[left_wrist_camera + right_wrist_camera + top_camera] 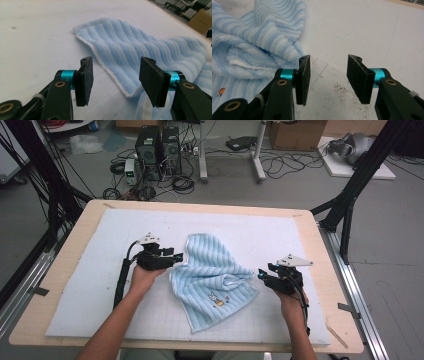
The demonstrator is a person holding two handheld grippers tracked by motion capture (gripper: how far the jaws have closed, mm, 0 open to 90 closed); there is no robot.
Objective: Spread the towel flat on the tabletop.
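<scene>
A light blue striped towel [212, 280] with a small cartoon patch lies rumpled and partly folded on the white mat [90, 285]. My left gripper [177, 257] sits at the towel's left edge, jaws open. In the left gripper view the towel's white-hemmed edge [112, 72] runs into the gap between the pads [87, 80], which do not press on it. My right gripper [261, 274] is just off the towel's right corner, jaws open with bare mat between them. In the right gripper view the bunched towel [257, 50] lies to the left of the left pad [303, 80].
The mat covers a wooden table [320, 270]. Dark specks mark the mat [339, 88] near my right gripper. Beyond the table, computers [157, 147], cables and cardboard boxes [295, 135] stand on the floor. Black frame legs [350, 195] flank the table.
</scene>
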